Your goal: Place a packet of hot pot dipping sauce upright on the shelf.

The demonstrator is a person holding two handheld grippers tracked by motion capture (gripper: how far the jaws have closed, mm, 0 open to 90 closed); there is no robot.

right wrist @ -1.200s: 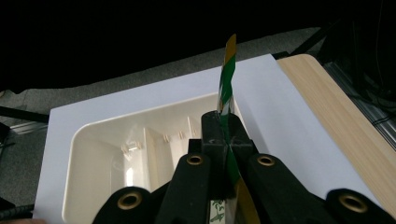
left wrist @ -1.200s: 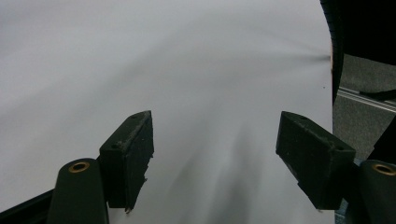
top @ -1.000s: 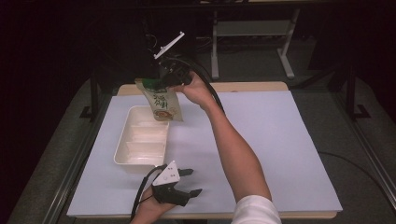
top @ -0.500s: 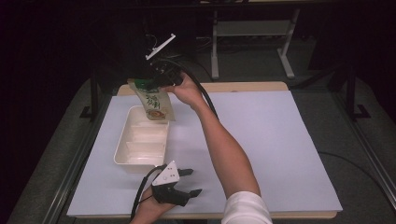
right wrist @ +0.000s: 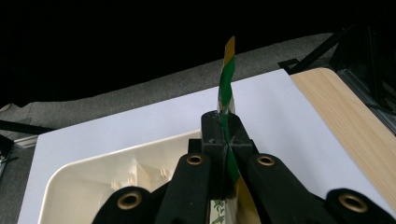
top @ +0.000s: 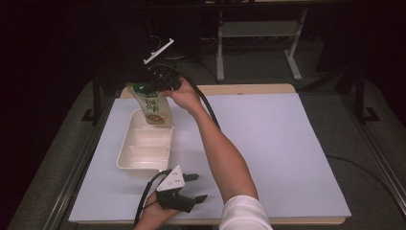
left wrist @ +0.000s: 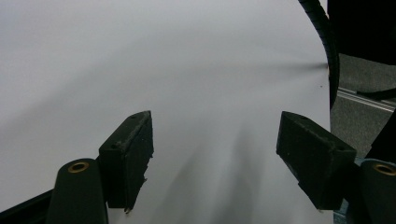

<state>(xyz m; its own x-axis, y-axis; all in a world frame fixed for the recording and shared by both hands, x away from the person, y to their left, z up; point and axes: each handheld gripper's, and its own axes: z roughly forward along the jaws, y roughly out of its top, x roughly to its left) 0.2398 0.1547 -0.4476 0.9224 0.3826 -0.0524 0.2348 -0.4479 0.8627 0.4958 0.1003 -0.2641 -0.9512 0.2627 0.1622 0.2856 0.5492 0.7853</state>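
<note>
Right tool (top: 152, 87) clamping pouch (top: 154, 108), arm outstretched over tray (top: 128, 154)

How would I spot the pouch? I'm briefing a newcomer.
Find the white mat on the table, then the cream tray at its left. The pouch hangs over the tray's far end from the right gripper: green-topped, printed, the only colourful thing.

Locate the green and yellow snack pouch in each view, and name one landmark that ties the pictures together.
High view: the green and yellow snack pouch hangs upper left of centre from the right gripper, over the far end of the cream plastic tray.
Left gripper view: pouch not in it.
Right gripper view: the pouch stands edge-on at centre, clamped between the black jaws.
Shared landmark: the white table mat.
</note>
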